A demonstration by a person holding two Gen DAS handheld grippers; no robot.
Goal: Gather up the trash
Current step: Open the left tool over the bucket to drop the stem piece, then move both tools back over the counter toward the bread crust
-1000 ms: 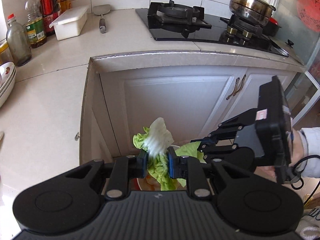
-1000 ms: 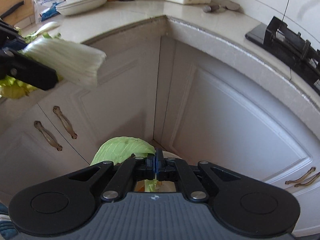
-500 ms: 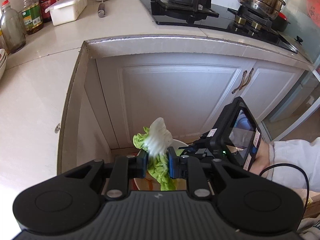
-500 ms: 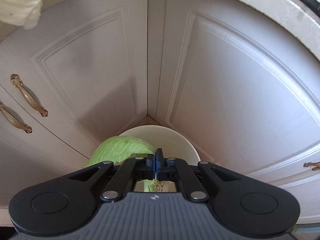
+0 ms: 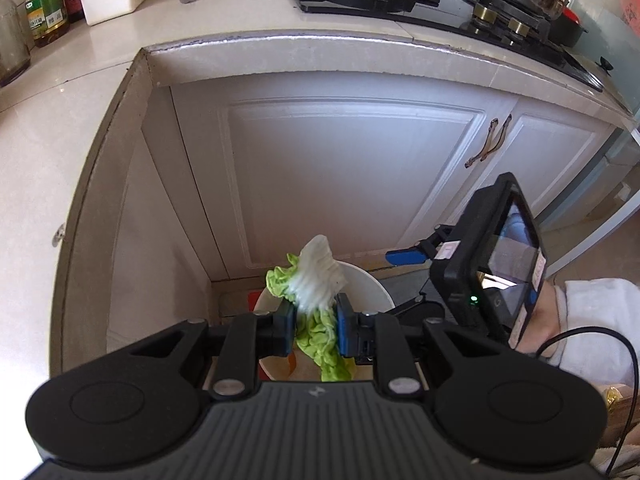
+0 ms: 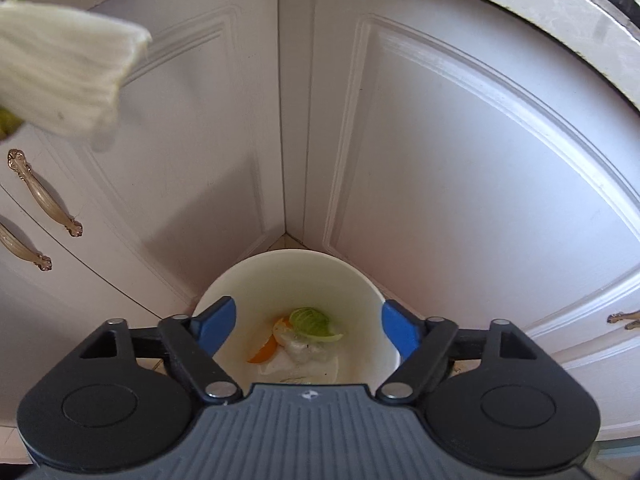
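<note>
Now the left gripper (image 5: pixel 316 330) has its jaws clamped on a cabbage leaf (image 5: pixel 318 312) above the white bin (image 6: pixel 360 280) in the cabinet corner; its long axis runs roughly upright, white stalk end up, frilly green end hanging toward the bin. The right gripper (image 6: pixel 306 330) sits over the bin mouth, jaws opening wide with nothing between them, a green leaf scrap (image 6: pixel 310 320) lying inside on orange peel (image 6: pixel 266 350). A green bottle label (image 5: pixel 46 14) on the bench is too small to read.
</note>
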